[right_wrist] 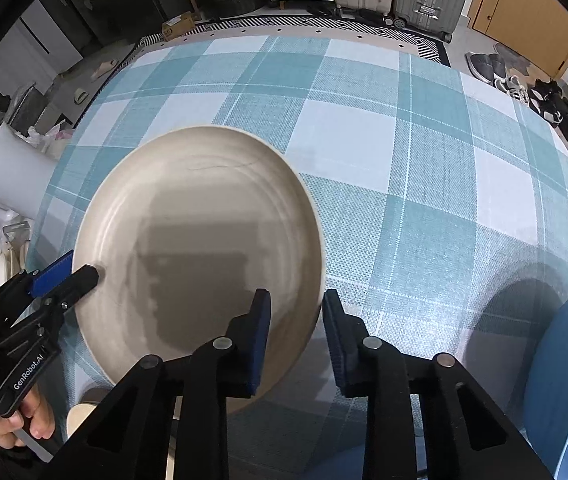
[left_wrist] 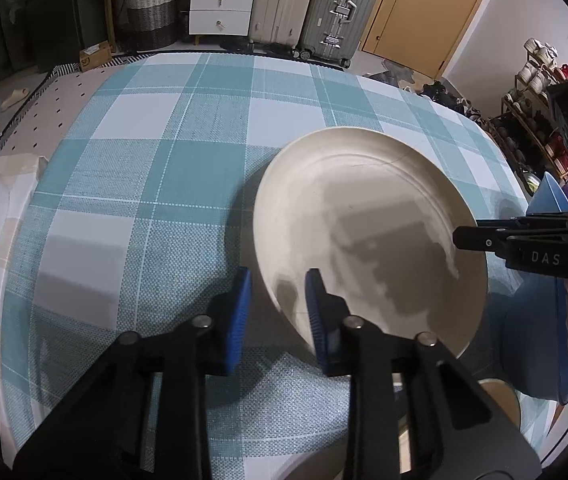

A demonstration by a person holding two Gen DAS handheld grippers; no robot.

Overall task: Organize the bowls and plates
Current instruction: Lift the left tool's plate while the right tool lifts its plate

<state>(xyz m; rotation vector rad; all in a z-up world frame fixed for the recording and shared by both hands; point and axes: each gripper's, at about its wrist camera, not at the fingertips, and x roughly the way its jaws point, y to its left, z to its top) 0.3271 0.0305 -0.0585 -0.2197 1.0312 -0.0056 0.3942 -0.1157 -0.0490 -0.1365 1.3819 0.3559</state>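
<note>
A large cream plate [left_wrist: 368, 216] is held up, tilted, above the blue checked tablecloth [left_wrist: 155, 168]. My left gripper [left_wrist: 277, 316] straddles its near left rim, jaws apart, one blue pad on each side. My right gripper [right_wrist: 296, 336] straddles the plate's [right_wrist: 199, 248] right rim the same way, jaws apart. Each gripper shows in the other's view, the right one [left_wrist: 484, 240] at the plate's right edge, the left one [right_wrist: 71, 276] at its left edge. A blue plate [right_wrist: 564, 380] stands at the right edge of the table.
A cream bowl rim [left_wrist: 500, 396] shows low under the left gripper. A white cylinder [right_wrist: 11, 176] stands off the table's left side. Suitcases [left_wrist: 324, 8], a drawer unit [left_wrist: 223, 0] and a basket [left_wrist: 151, 12] line the far wall.
</note>
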